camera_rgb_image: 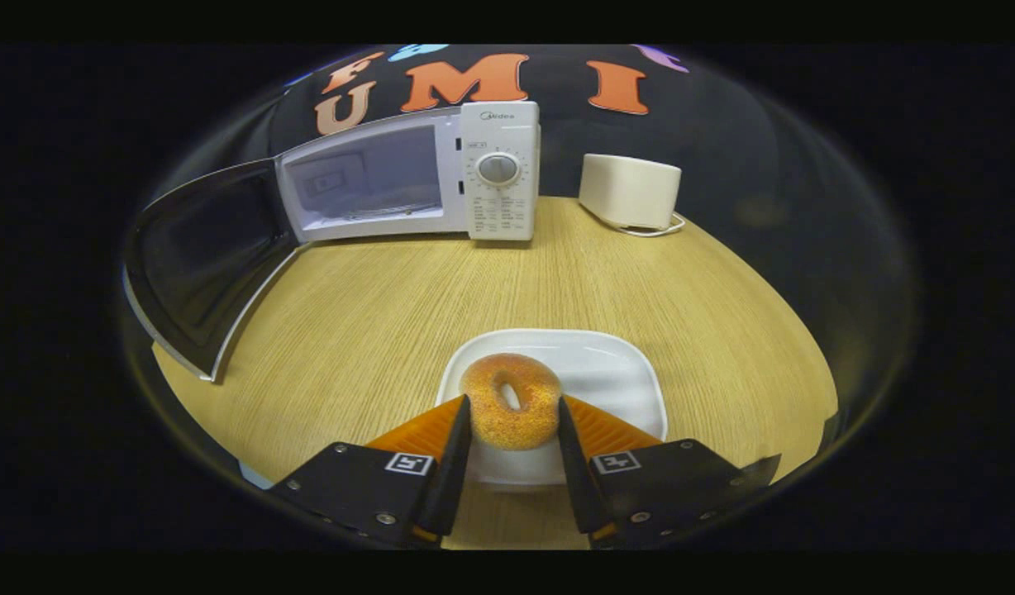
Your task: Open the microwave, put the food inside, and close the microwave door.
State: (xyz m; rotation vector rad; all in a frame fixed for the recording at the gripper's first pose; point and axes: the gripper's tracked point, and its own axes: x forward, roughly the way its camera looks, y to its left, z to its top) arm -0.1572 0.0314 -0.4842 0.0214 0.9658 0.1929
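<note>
1. The bagel (511,401) is being held between the two fingers of the tongs (512,424), which are closed on its sides, above the near edge of the white plate (615,372).
2. The microwave (408,173) is standing at the far edge of the surface (474,285), ahead and to the left of the tongs, its door (197,264) swung wide open leftward.
3. The bagel is being shown tilted up, ring-shaped, golden-brown and speckled, its hole facing the camera.

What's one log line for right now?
gripper: shut on golden-brown bagel | bagel: over white square plate | white microwave: door open, cavity empty
</note>
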